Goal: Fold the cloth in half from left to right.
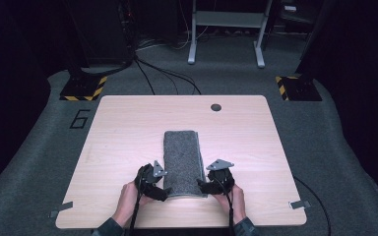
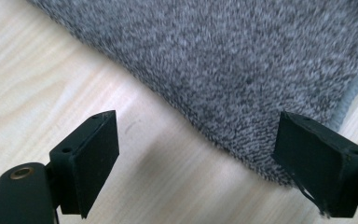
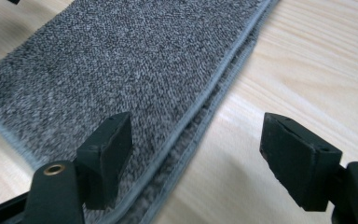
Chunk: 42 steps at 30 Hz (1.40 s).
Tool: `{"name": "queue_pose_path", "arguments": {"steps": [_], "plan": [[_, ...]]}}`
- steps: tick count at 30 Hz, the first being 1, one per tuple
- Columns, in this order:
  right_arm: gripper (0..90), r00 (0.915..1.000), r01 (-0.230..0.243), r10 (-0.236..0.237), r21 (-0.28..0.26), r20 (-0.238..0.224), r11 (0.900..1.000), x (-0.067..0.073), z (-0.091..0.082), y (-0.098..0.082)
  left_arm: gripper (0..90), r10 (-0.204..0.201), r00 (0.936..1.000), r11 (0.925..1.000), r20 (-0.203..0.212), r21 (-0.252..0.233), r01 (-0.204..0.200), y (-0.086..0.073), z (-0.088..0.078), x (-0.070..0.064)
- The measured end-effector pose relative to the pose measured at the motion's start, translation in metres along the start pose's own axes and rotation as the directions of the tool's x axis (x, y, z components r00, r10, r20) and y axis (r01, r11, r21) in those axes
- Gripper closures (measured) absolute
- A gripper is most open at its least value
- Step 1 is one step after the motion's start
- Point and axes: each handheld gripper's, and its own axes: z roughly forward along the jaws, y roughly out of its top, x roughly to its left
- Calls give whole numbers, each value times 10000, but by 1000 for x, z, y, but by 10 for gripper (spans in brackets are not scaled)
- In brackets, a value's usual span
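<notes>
A grey towel [image 1: 181, 162], folded into a long strip, lies on the wooden table [image 1: 128, 128] and runs away from the person. My left gripper [image 1: 163, 191] is at its near left corner, open, with the towel's corner [image 2: 242, 93] between and beyond the jaws. At the near right corner my right gripper [image 1: 202, 187] is open too. Its jaws straddle the towel's hemmed, layered right edge [image 3: 200, 116]. Neither gripper holds anything.
A small dark round hole [image 1: 216, 107] sits near the table's far edge. Bare wood lies left and right of the towel. Cables [image 1: 167, 73] and a metal frame [image 1: 226, 29] stand on the floor beyond the table.
</notes>
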Motion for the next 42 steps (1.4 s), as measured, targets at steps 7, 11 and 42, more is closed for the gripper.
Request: {"name": "queue_pose_path", "arguments": {"steps": [7, 11, 42], "plan": [[251, 9999, 89, -93, 379, 105, 9992, 0, 11, -3, 140, -267, 9996, 9995, 100, -184, 269, -8, 0, -1], [251, 9999, 89, -87, 296, -62, 9995, 0, 6, -11, 141, -485, 9981, 9985, 370, -243, 494, -12, -1, -4], [245, 9998, 190, -195, 826, 48, 9964, -28, 44, 36, 149, -1219, 9900, 9922, -710, 187, 1236, 39, 38, 55]]}}
